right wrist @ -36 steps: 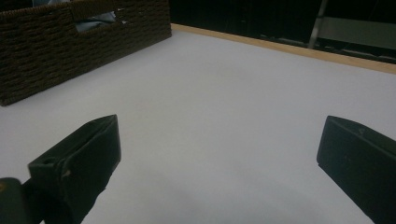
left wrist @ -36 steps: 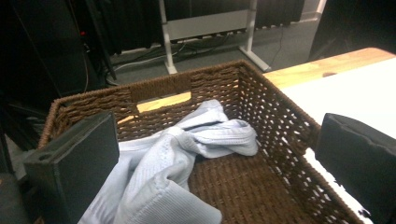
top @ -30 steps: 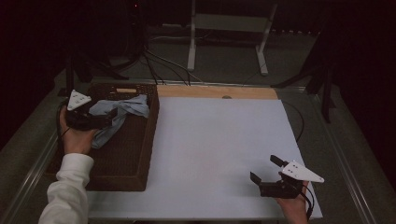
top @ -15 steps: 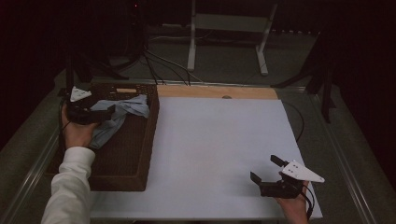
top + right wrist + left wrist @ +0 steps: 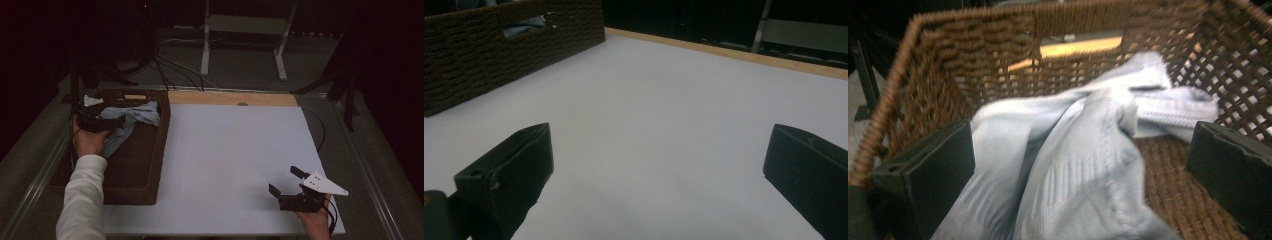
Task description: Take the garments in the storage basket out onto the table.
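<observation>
A pale blue cloth [image 5: 136, 116] lies bunched in the far end of a dark wicker basket [image 5: 150, 165] on the table's left side. My left gripper [image 5: 114, 123] is down inside the basket, open. In the left gripper view its jaws stand wide apart on either side of the cloth [image 5: 1083, 165], which fills the gap between them and lies against the woven wall [image 5: 973, 65]. My right gripper [image 5: 284, 180] hovers open and empty over the white table top [image 5: 225, 150] near the front right. In the right gripper view the gripper [image 5: 659, 150] faces the basket [image 5: 499, 55].
A wooden strip [image 5: 230, 98] runs along the table's far edge. Behind it stand a white stand [image 5: 205, 45] and cables on the floor. A metal rail [image 5: 35, 175] borders the left side next to the basket.
My left gripper has tipped lower into the basket toward the cloth and its grey plate has turned nearly edge-on. The right gripper has stayed put.
</observation>
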